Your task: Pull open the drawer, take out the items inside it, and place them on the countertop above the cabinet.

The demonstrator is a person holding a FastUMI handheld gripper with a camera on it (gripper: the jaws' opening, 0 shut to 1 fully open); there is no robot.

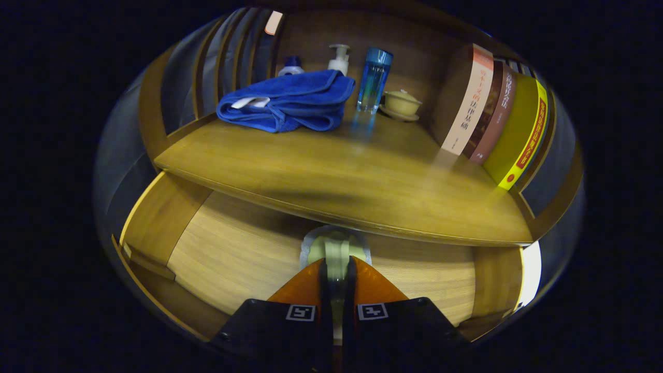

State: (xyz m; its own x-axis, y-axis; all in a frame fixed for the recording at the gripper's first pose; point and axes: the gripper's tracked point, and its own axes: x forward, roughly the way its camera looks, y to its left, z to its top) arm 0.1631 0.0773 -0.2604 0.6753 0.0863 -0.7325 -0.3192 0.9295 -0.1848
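Note:
The wooden drawer stands pulled out below the countertop. My gripper hangs over the drawer's floor, its fingers shut on a pale round item with a grey rim. The item sticks out just ahead of the fingertips, under the countertop's front edge, and its lower part is hidden between the fingers. I cannot tell whether it rests on the drawer floor or hangs above it.
On the countertop lie a folded blue towel, a blue glass bottle, a white pump bottle, a small lidded cup on a saucer and a row of upright books at the right. The countertop's front half is bare wood.

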